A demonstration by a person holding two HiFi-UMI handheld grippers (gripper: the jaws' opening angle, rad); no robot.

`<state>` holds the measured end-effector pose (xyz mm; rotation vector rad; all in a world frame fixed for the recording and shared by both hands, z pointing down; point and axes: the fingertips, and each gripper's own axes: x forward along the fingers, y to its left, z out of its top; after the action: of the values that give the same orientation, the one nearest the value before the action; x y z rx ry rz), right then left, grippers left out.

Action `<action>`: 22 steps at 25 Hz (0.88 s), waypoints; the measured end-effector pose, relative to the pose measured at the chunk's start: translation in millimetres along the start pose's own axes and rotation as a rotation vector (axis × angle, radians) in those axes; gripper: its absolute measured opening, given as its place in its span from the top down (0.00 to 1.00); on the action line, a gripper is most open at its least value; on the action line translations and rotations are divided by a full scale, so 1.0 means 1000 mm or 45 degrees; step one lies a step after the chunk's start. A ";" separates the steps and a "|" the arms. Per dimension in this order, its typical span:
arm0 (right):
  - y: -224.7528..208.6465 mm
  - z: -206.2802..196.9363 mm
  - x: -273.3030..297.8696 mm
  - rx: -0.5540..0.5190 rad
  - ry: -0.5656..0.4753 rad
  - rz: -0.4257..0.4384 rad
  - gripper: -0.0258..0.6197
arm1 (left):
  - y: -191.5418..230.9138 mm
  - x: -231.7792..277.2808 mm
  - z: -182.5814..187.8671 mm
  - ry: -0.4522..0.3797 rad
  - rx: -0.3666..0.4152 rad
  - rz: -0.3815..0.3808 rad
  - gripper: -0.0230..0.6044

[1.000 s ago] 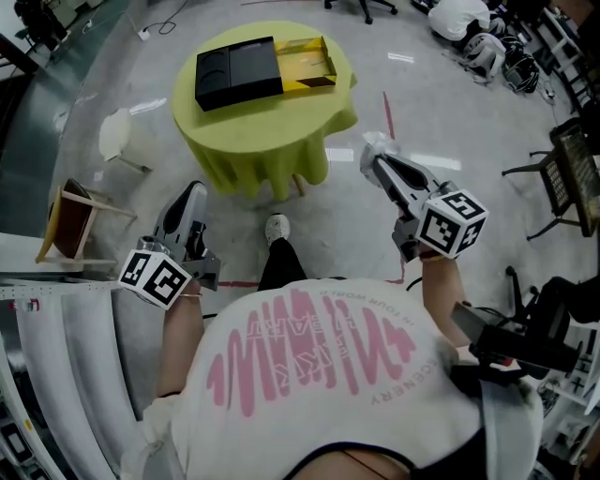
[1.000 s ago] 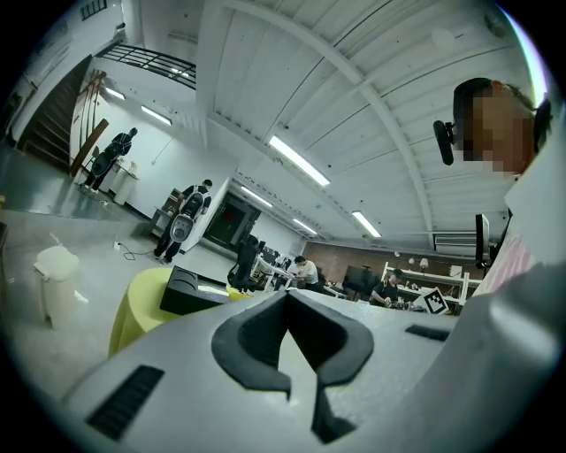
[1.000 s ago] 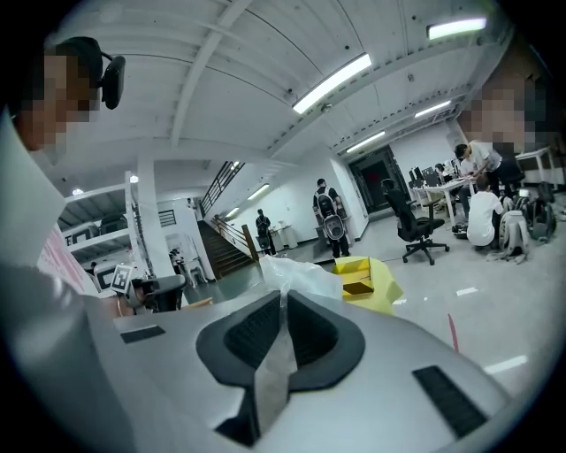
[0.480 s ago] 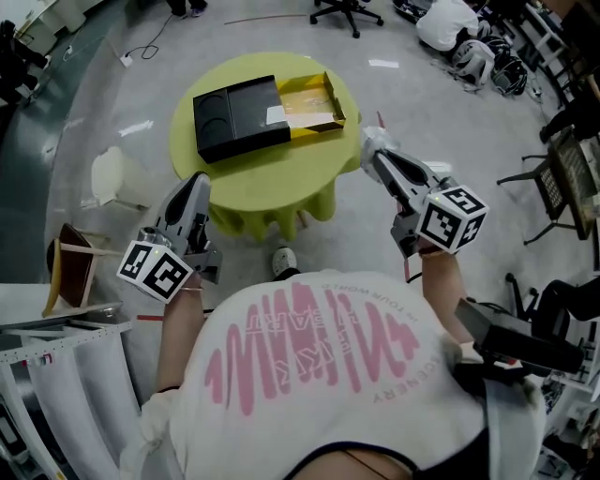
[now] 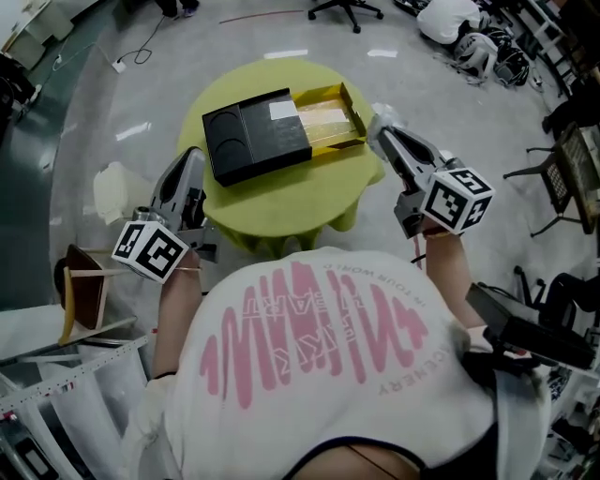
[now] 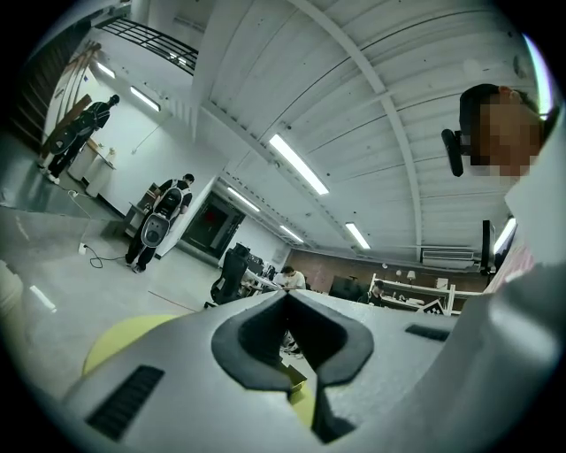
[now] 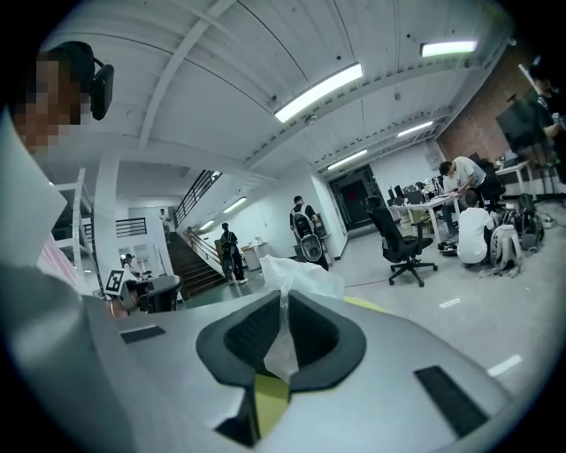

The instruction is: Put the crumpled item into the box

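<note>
A black box (image 5: 258, 141) lies on the round yellow-green table (image 5: 281, 211), its lid slid left so the yellow inside (image 5: 330, 118) shows at the right end. My right gripper (image 5: 382, 131) hangs at the table's right edge beside that open end, shut on a white crumpled item (image 5: 379, 114). In the right gripper view the crumpled item (image 7: 301, 274) sticks out past the closed right gripper (image 7: 281, 305). My left gripper (image 5: 190, 161) is at the table's left edge. The left gripper (image 6: 287, 296) has its jaws together with nothing between them.
A wooden chair (image 5: 80, 291) and a white object (image 5: 112, 187) are on the floor at the left. An office chair (image 5: 352, 7) stands beyond the table; bags (image 5: 469, 28) and a dark chair (image 5: 577, 141) are at the right. People stand far off.
The person has walked up to the table, which now lies close between the two grippers. The right gripper still holds the crumpled item, now beside the box's open end.
</note>
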<state>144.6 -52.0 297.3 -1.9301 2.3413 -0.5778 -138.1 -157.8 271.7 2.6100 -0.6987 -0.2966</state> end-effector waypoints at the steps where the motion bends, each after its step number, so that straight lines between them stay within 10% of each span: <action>1: -0.001 0.000 0.007 0.005 0.003 -0.005 0.93 | 0.006 0.004 0.002 -0.006 -0.009 -0.003 0.95; 22: -0.052 -0.030 0.088 0.072 0.146 -0.089 0.93 | 0.068 0.030 -0.017 0.056 -0.095 0.025 0.95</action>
<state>165.6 -136.0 358.3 -2.0119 2.3029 -0.7709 -135.9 -220.5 314.6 2.5302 -0.6847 -0.2539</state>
